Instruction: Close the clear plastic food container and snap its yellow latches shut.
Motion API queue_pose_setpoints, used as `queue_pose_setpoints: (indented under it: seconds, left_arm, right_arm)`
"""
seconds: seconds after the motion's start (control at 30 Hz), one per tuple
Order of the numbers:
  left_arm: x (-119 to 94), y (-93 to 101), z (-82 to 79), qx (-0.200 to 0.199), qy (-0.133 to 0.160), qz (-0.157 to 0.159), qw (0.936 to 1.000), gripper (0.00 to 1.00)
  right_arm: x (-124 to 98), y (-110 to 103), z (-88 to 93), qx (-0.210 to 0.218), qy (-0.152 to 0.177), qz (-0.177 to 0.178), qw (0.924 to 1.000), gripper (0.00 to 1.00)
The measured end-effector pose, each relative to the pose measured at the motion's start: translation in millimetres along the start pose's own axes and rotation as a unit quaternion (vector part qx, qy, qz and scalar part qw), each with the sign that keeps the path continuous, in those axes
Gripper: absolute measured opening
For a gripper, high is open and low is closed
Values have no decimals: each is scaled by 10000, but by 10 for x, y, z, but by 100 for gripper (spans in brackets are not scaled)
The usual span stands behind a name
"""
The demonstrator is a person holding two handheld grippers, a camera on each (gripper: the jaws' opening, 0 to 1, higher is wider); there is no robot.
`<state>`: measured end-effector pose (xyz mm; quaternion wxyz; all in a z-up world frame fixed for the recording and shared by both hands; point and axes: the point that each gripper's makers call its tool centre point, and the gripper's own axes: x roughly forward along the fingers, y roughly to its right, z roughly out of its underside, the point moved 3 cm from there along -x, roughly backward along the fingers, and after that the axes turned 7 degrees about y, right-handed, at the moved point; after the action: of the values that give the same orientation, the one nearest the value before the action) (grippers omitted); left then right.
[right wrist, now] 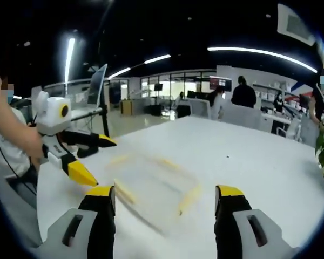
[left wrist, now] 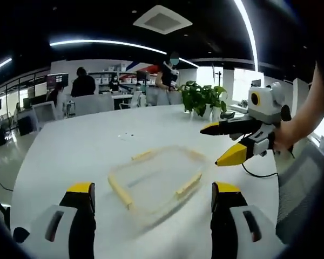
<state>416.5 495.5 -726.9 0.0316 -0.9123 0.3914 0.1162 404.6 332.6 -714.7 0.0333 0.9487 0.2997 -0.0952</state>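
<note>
The clear plastic food container (left wrist: 157, 181) lies flat on the white table (left wrist: 70, 145), near the edge closest to you and well apart from the potted plant (left wrist: 204, 98) at the far edge. Its yellow latches (left wrist: 120, 192) show along its sides; motion blur hides whether the lid is seated or any latch is snapped.

The left gripper (left wrist: 153, 200) is released, jaws spread wide, holding nothing, just short of the container. The right gripper (right wrist: 165, 200) is likewise released and empty.

Recommended procedure:
1. Slow both hands until the container reads sharply.
2. Confirm that the lid sits square on all four sides.
3. Brace one side with the left gripper.
4. Press each latch down squarely with a right jaw tip, working opposite sides in turn, so that the container does not slide toward the table edge.
</note>
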Motion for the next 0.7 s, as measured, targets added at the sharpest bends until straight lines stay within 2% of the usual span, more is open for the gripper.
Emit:
queue_pose_setpoints:
  seconds: [0.17, 0.4, 0.7]
  left_arm:
    - [-112, -6, -65, -230, 181, -174, 9994, 88]
    - [-243, 87, -35, -373, 162, -257, 9988, 87]
    - [-457, 193, -103, -457, 220, -284, 9983, 86]
  right_arm:
    - [-159, 9, -62, 158, 101, 99, 9998, 75]
    - [-368, -23, -62, 225, 55, 128, 9996, 76]
    - [-614, -105, -95, 222, -13, 160, 9996, 76]
